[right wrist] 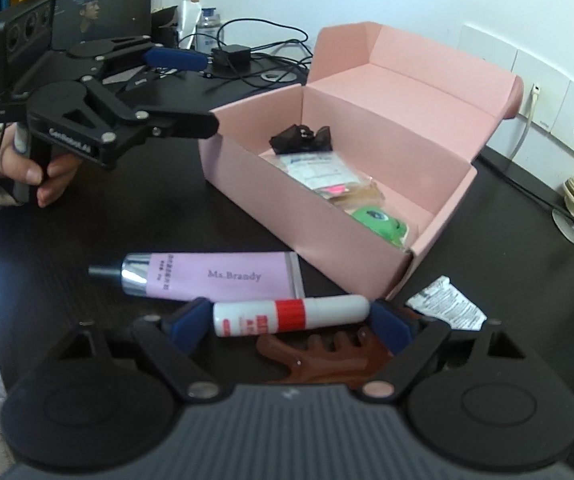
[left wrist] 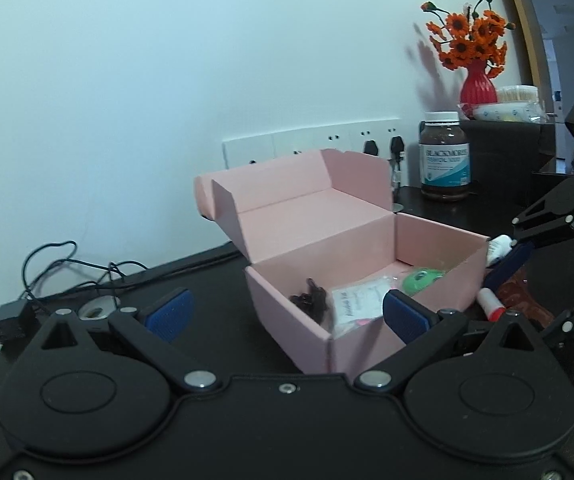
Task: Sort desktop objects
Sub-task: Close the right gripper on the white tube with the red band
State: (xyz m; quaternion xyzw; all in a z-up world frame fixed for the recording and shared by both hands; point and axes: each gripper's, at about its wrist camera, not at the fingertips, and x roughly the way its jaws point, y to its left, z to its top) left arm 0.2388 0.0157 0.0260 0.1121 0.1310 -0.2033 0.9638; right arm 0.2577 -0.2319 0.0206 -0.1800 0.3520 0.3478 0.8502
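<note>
Your right tongs (right wrist: 289, 322) straddle glue stick (right wrist: 291, 314) on bench (right wrist: 147, 216), spread wide, pads at its ends, not yet pressing. Stick's long axis runs pad to pad, lengthwise. Box (right wrist: 327, 232) just beyond. Left tongs (left wrist: 283, 314) released, farther.

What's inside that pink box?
The pink box holds a black clip, a clear packet with a printed label and a green round toy. Anything beneath the packet is hidden.

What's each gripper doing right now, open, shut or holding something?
Left gripper: open, holding nothing.
Right gripper: open, with the white-and-red tube lying between its fingers, not yet clamped.
</note>
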